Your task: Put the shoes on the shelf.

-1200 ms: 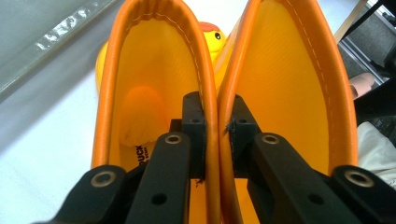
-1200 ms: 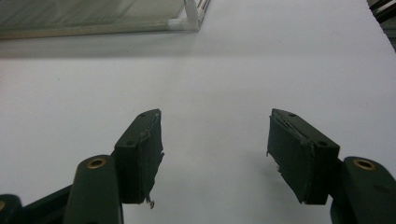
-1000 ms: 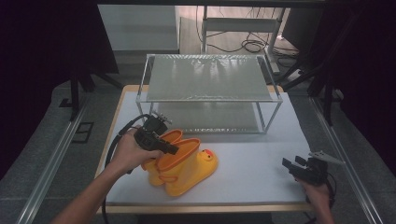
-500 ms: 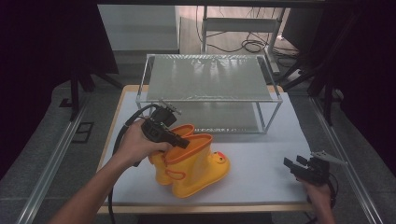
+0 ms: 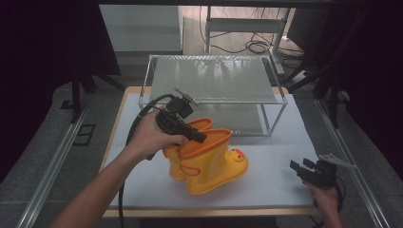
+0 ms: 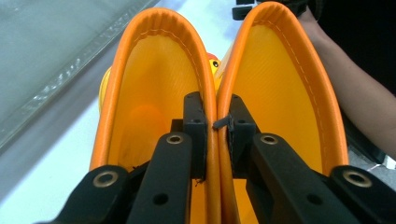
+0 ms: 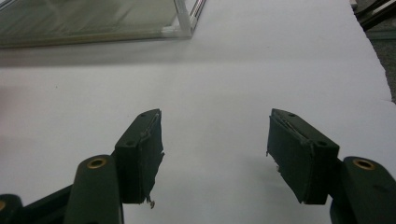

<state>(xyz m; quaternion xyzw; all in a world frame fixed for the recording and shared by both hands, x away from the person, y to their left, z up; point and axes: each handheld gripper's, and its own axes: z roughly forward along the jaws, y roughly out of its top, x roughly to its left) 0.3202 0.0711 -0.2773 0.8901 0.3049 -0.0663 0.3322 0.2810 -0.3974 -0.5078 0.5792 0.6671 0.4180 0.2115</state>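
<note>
Left hand-held gripper (image 5: pixel 202 137): jaws clamped across the two touching inner walls of the yellow boots (image 5: pixel 209 159), one jaw inside each shaft, orange rims pinched together between the pads (image 6: pixel 196 126). The boots are a pair, side by side, hanging just below and ahead of this hand-held gripper, soles at or close to the white counter (image 5: pixel 271 185); cannot tell whether they touch it. A duck face shows on the toe farthest from the jaws.

Right hand-held gripper (image 5: pixel 303 168): jaws wide apart, nothing between them, low over bare counter. The boots are well off to its left.

Wire rack (image 5: pixel 214 78): beyond the left hand-held gripper; its corner post stands ahead of the right hand-held gripper's jaws.
</note>
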